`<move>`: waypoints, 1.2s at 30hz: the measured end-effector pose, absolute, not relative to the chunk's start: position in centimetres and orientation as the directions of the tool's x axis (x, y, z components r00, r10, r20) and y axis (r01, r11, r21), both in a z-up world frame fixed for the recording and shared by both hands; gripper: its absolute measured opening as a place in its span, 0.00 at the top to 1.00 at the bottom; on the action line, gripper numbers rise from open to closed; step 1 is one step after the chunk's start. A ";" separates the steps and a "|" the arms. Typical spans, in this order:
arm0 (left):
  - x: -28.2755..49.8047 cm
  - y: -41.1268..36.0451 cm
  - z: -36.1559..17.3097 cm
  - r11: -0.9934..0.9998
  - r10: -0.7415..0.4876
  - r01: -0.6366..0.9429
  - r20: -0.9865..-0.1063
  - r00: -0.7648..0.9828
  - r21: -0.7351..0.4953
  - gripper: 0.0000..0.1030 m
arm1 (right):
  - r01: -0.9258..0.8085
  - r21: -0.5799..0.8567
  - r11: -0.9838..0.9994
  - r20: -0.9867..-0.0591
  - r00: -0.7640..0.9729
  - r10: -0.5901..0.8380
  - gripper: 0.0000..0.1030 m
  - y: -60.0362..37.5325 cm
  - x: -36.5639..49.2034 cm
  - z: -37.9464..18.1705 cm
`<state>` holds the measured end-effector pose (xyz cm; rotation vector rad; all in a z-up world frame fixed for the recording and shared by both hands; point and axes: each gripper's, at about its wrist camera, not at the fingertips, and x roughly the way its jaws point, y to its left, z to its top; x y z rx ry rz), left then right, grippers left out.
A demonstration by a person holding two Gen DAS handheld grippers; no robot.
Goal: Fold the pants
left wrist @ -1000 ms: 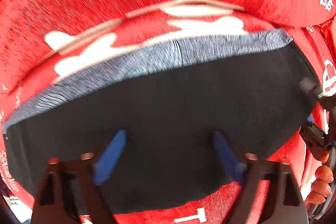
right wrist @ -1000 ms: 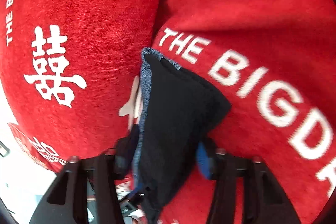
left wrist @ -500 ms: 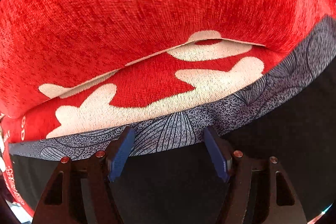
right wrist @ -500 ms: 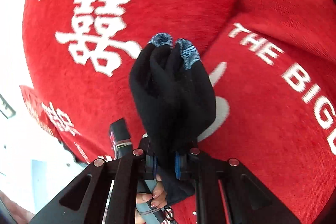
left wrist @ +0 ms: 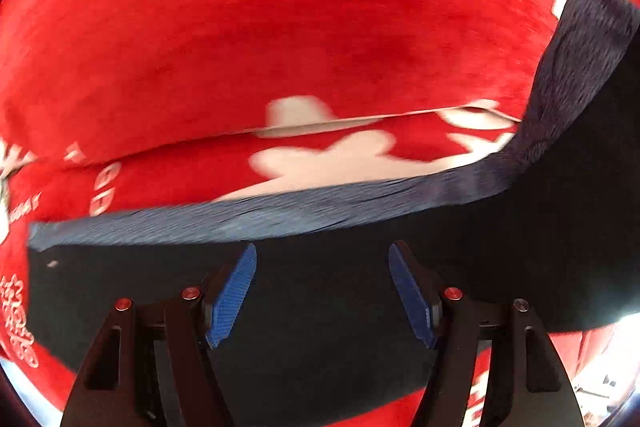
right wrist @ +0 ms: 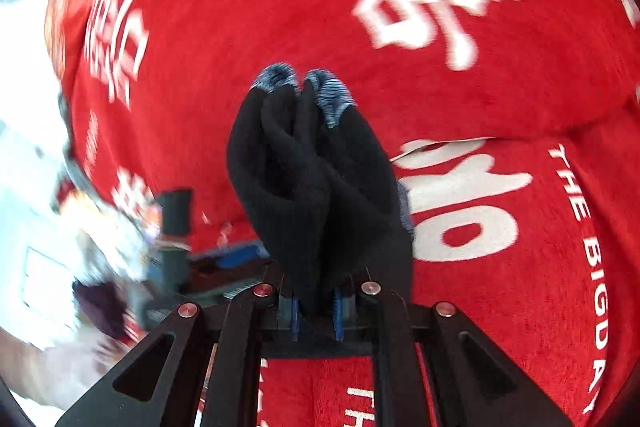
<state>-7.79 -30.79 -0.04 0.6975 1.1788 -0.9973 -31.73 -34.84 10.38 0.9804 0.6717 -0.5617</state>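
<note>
right gripper point(right wrist: 316, 311): clamped tight on a bunched wad of the pants point(right wrist: 316, 183); blue pads nearly meet with cloth pinched between; the wad sticks up past the fingers, patterned grey-blue waistband point(right wrist: 326, 93) at its tip.
left gripper point(left wrist: 322, 293): jaws apart, blue pads point(left wrist: 230, 301) both bare, nothing pinched; hovers over flat black cloth, pointing steeply down.
pants location: most of the pants point(left wrist: 320, 307) spread on the red blanket point(left wrist: 280, 27); waistband band point(left wrist: 280, 211) runs across just ahead of the left fingers, then lifts up at frame right, likely toward the right grip.
handling (judged): soft, light, limp knit; drapes and bunches, no stiffness; not fragile; slips little on plush blanket, could drag it. Layers may separate if only the top one is pinched.
where to grip (judged): waistband edge or corner, thicker elastic, holds better than the thin black panel; left should take the band right ahead of it, all layers.
left view only: flat spread of the garment, waistband line, blanket fold with white print.
right view only: the held wad, white lettering point(right wrist: 592, 267) on blanket, blurred clutter point(right wrist: 120, 235) off the blanket edge at left, unreadable.
blur: both views smeared; fine detail unsure.
</note>
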 end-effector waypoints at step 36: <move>-2.3 -19.8 -3.1 0.426 -0.237 0.742 -0.855 -0.462 -0.518 0.32 | 0.679 0.692 -0.244 -0.676 0.728 0.110 0.41 -24.3 -28.0 -2.6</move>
